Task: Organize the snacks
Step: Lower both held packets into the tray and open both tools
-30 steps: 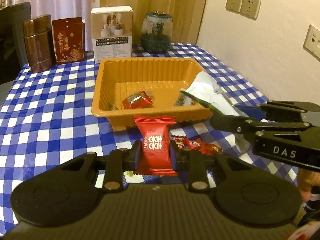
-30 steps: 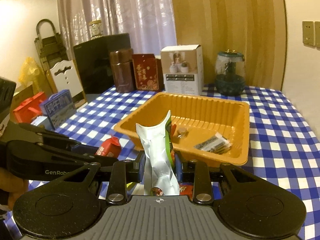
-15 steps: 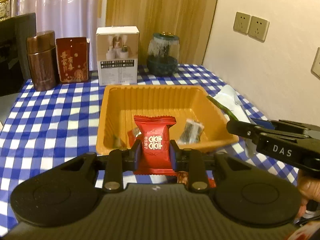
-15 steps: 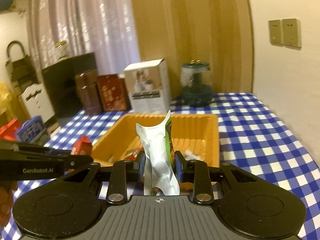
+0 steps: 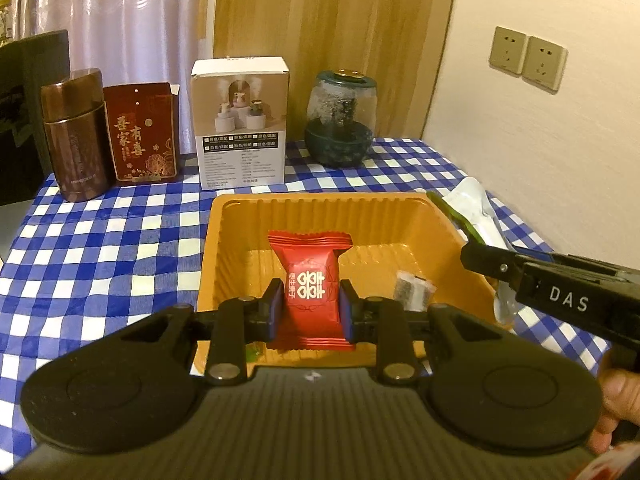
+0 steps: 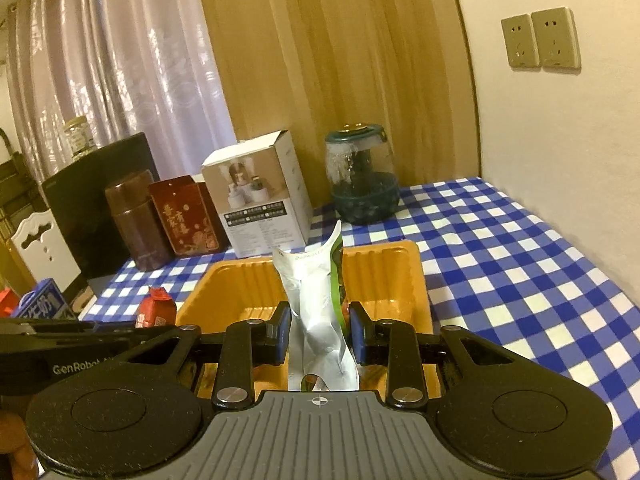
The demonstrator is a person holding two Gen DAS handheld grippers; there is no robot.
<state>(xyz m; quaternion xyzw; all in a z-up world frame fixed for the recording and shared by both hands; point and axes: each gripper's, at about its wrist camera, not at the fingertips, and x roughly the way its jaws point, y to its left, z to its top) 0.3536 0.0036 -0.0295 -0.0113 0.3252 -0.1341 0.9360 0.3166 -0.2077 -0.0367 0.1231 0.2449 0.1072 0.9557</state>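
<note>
1. Since both snacks are already held above the orange tray [image 5: 432, 204], the coming move is judged to turn on how each one hangs over the tray floor.
2. The red candy packet [image 5: 310, 280] is clamped between the pads of the left gripper [image 5: 309, 308], standing upright with its crimped ends at top and bottom; in the left view it appears over the middle of the tray.
3. The white and green pouch [image 6: 320, 312] is pinched by the right gripper [image 6: 320, 334], with its long axis upright and its top curling forward; it is seen at the tray's right side in the left view.
4. A small dark wrapped snack [image 5: 414, 290] lies on the tray floor, between the two held items as seen from the left.
5. The left gripper is judged better placed for release, its packet hanging inside the walls; whether the pouch is fully inside the right wall cannot be told.
6. A jar, a white box and tins stand behind the tray on the checked tablecloth [image 5: 120, 248], well apart from it.
</note>
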